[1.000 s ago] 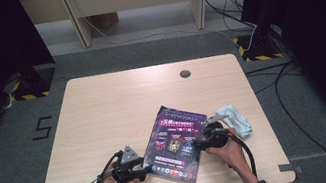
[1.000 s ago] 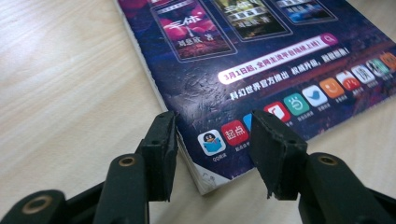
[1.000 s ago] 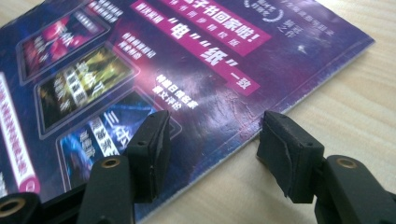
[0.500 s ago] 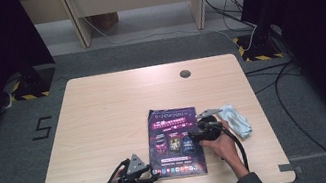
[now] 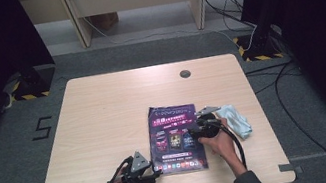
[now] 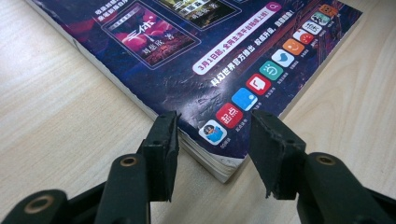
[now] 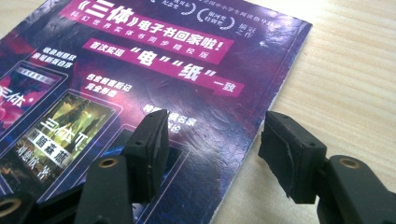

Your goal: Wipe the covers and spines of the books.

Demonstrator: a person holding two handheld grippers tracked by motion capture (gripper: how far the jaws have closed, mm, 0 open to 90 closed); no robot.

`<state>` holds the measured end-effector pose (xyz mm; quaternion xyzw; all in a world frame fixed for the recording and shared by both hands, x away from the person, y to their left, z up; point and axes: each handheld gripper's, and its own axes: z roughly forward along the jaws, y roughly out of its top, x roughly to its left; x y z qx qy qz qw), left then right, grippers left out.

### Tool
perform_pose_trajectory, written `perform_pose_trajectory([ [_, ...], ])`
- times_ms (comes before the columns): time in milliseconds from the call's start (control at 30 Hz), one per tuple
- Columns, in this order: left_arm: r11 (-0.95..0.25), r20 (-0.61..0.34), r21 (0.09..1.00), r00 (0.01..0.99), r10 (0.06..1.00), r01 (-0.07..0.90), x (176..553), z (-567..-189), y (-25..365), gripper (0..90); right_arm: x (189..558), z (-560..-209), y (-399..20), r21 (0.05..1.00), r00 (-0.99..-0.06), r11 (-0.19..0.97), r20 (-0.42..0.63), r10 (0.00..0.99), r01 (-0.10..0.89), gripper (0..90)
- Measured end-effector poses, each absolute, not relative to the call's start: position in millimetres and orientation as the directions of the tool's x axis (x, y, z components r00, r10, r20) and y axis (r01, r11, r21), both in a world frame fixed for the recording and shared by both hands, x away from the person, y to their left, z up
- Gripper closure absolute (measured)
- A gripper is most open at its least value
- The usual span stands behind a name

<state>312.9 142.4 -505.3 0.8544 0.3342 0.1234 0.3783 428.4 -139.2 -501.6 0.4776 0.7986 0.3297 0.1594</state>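
High view: a magazine [image 5: 175, 137] with a dark purple cover lies flat on the light wooden worktop [image 5: 104, 117], in its near right part, with its long sides running away from the person. The left gripper [image 5: 151, 176] is held low at the magazine's near left corner, just beside it. The right gripper [image 5: 197, 131] is at the magazine's right edge, about halfway along it. A pale blue cloth [image 5: 235, 120] lies crumpled just to the right of the right hand [image 5: 218, 140]. In the left gripper view, the two black fingers [image 6: 161, 149] stand spread apart, one on each side of the magazine's corner [image 6: 224, 163]; neither pad presses on the cover, and the page stack at that corner is closed and flat. In the right gripper view, the fingers [image 7: 149, 149] are likewise spread. One is over the printed cover [image 7: 154, 70] and the other is over bare wood beyond the edge, so the magazine's edge runs between them. No pad is seen to press on the paper, and nothing is pinched by either gripper.
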Motion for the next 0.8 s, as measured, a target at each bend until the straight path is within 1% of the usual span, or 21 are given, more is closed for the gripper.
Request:
perform_pose_trajectory([
  [67, -0.491, -0.038, 0.732, 0.748, 0.663, 0.472, 312, -505, 143, 52.3, 429, -502, -140, 0.680, -0.498, 0.331, 0.058, 0.865, 0.654, 41.6],
  [133, -0.483, -0.048, 0.736, 0.749, 0.661, 0.474, 313, -505, 144, 51.9, 430, -501, -140, 0.673, -0.486, 0.318, 0.070, 0.871, 0.667, 39.0],
  [200, -0.477, -0.053, 0.741, 0.749, 0.661, 0.473, 313, -505, 145, 50.2, 431, -500, -142, 0.668, -0.484, 0.326, 0.059, 0.873, 0.669, 36.4],
  [267, -0.471, -0.063, 0.741, 0.748, 0.661, 0.479, 313, -504, 147, 44.7, 431, -495, -147, 0.680, -0.474, 0.307, 0.067, 0.878, 0.665, 35.1],
  [367, -0.438, -0.084, 0.754, 0.734, 0.674, 0.489, 314, -503, 151, 39.5, 430, -486, -156, 0.713, -0.451, 0.260, 0.088, 0.888, 0.651, 33.1],
  [467, -0.395, -0.114, 0.777, 0.727, 0.677, 0.490, 316, -500, 156, 33.1, 430, -482, -161, 0.715, -0.441, 0.250, 0.090, 0.893, 0.653, 30.5],
  [533, -0.391, -0.116, 0.772, 0.717, 0.688, 0.501, 317, -500, 158, 29.9, 430, -480, -163, 0.724, -0.445, 0.247, 0.093, 0.891, 0.645, 29.0],
  [600, -0.389, -0.120, 0.768, 0.710, 0.694, 0.509, 317, -500, 160, 29.0, 429, -476, -165, 0.721, -0.455, 0.264, 0.079, 0.887, 0.641, 28.8],
  [700, -0.381, -0.127, 0.769, 0.706, 0.697, 0.514, 319, -500, 163, 27.1, 428, -468, -171, 0.726, -0.457, 0.300, 0.022, 0.889, 0.619, 28.9],
  [800, -0.382, -0.134, 0.761, 0.703, 0.698, 0.524, 320, -501, 164, 26.0, 428, -462, -183, 0.732, -0.443, 0.286, 0.024, 0.896, 0.618, 32.5],
])
